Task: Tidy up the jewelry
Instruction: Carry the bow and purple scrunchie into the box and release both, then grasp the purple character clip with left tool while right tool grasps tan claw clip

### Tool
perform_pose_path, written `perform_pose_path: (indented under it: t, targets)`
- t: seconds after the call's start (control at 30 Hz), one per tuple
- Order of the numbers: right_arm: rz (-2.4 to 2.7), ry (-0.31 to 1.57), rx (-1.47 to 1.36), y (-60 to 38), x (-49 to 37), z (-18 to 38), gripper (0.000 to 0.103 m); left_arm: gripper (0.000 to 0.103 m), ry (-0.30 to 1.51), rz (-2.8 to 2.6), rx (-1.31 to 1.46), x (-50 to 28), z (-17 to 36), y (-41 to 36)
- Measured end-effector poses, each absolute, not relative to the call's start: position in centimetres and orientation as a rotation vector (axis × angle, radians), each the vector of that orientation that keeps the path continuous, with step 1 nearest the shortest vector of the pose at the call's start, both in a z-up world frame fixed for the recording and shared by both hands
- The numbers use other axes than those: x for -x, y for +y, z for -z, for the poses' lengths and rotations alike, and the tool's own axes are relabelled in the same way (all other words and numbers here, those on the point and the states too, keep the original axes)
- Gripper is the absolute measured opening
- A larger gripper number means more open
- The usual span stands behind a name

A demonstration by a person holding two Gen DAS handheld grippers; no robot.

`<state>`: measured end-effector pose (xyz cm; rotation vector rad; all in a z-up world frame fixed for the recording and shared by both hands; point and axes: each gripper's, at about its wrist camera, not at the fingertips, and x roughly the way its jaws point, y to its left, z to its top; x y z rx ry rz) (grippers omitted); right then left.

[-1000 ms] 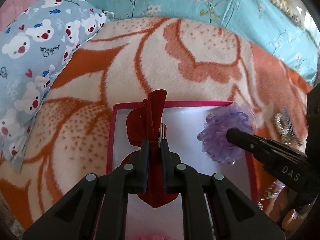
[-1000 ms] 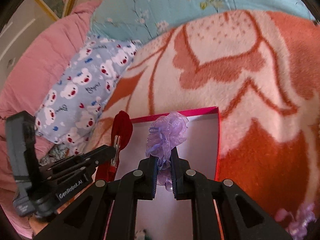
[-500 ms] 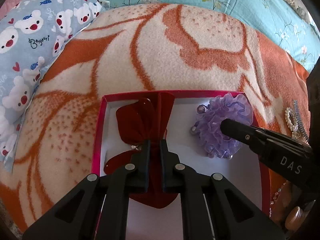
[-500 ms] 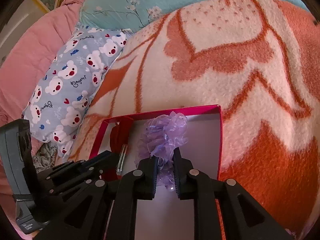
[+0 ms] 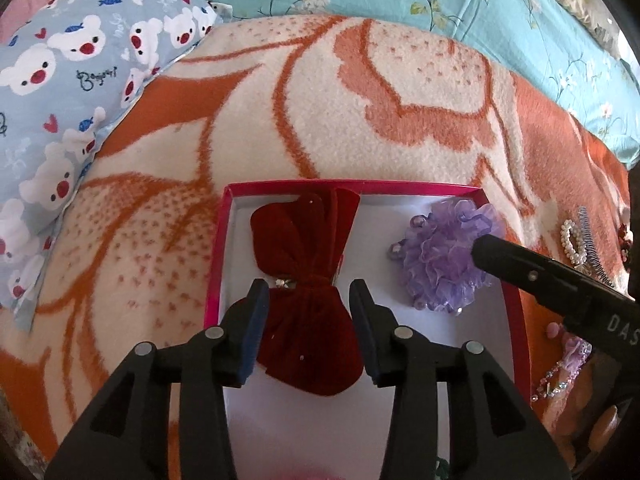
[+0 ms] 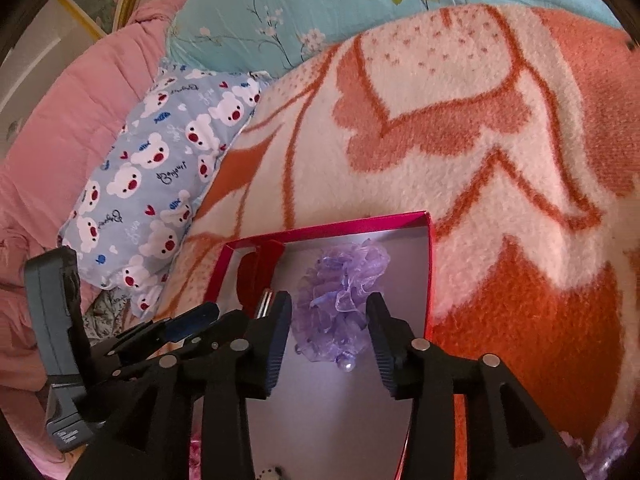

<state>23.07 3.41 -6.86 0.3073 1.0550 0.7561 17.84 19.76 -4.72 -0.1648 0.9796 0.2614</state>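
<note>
A red velvet bow clip (image 5: 308,280) and purple ruffled scrunchie (image 6: 340,304) lay in the pink-rimmed box (image 5: 352,187). Left gripper (image 5: 306,300) and right gripper (image 6: 329,312) gaped wide, empty. Pearl hair comb (image 5: 576,240) remained outside on the blanket.

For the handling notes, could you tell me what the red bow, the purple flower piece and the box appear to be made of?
Red bow: likely velvet, with a matte, soft-napped pile and a small rhinestone at the knot.
Purple flower piece: sheer ruffled organza-like fabric, translucent, with small beads.
Box: probably cardboard, with thin glossy magenta walls and a smooth white inside.
</note>
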Motion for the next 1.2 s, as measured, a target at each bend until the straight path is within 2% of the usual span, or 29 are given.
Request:
perform_pose_path:
  t: [0.13,0.23,0.57,0.73,1.2]
  targets:
    - [-0.75,1.048,-0.314,2.3,-22.3,6.3,0.043,0.042,0.971,-0.253,0.178,-16.9,4.1,19.6]
    - [-0.738,1.033,-0.33,1.1,-21.6,5.9,0.052,0.046,0.963,-0.25,0.185,-16.1,3.7,19.3]
    - [-0.703,1.016,-0.381,-4.1,-18.8,4.6,0.052,0.046,0.928,-0.212,0.224,-13.2,1.7,17.5]
    - [-0.677,0.964,-0.391,-7.6,-17.0,2.7,0.056,0.046,0.917,-0.174,0.231,-12.1,1.0,15.6]
    - [-0.545,0.892,-0.39,-18.0,-13.4,0.2,0.057,0.046,0.932,-0.044,0.241,-10.6,0.7,9.4]
